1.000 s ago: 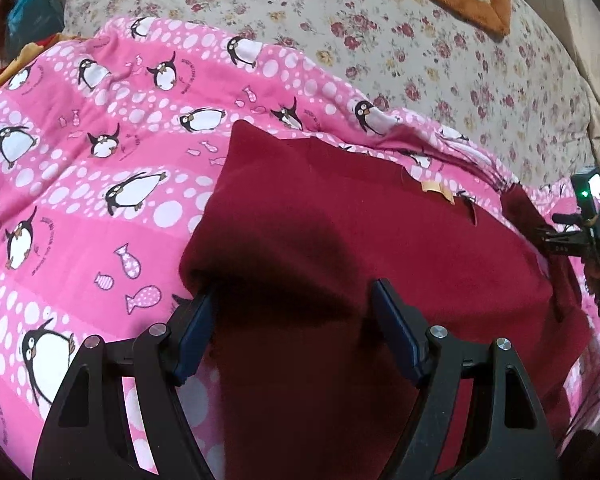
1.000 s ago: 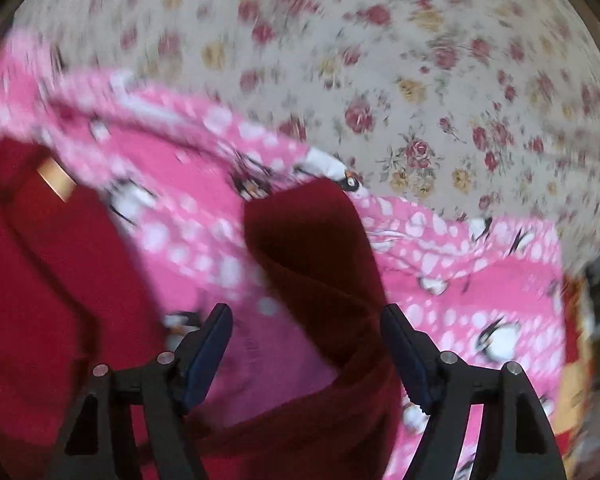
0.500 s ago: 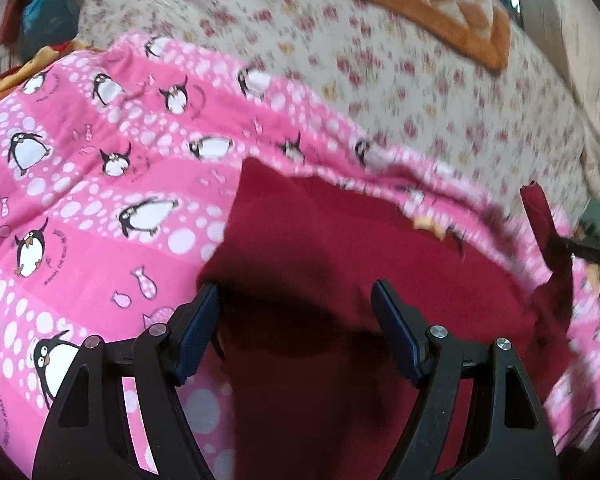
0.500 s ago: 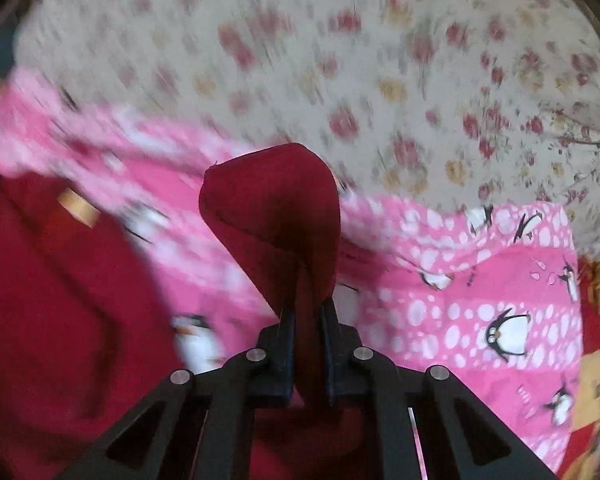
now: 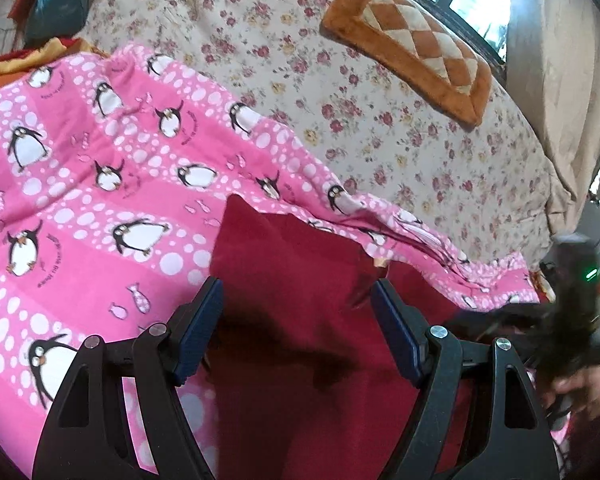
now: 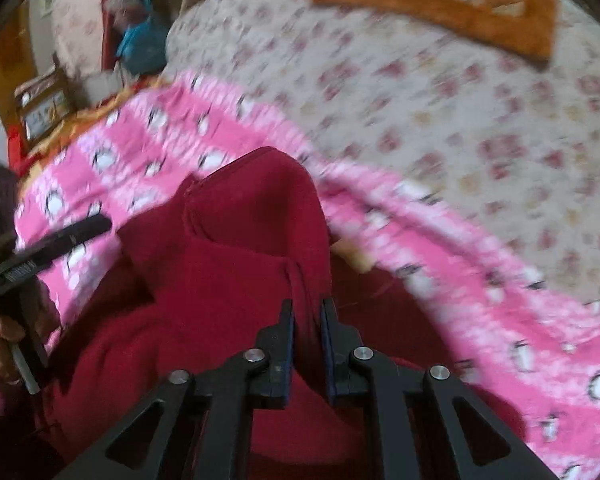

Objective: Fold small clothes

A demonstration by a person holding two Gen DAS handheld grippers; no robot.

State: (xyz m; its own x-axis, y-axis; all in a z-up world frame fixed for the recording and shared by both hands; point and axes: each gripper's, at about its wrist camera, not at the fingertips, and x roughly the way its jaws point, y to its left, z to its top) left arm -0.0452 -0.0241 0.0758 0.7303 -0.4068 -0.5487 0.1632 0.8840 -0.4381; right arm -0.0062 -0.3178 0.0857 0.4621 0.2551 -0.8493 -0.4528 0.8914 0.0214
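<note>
garment: dark red garment [image 5: 292, 320] lies on the pink penguin blanket [image 5: 100, 208], straight ahead of and under both sets of tongs
left gripper [image 5: 296, 320]: jaws wide apart, hovering over the garment's near left part; red cloth shows between the blue pads [image 5: 198, 332], not pinched
right gripper [image 6: 307, 328]: jaws have just been closing, now clamped on a raised fold of the red garment; the cloth stands up in a hump right ahead of the tips
right view: motion-blurred
left hand [image 6: 4, 344]: seen from the right wrist at far left, holding its gripper's handle
bed: floral sheet [image 5: 360, 112] beyond the blanket, orange quilted cushion [image 5: 416, 52] far ahead of the tongs, well apart from the garment
</note>
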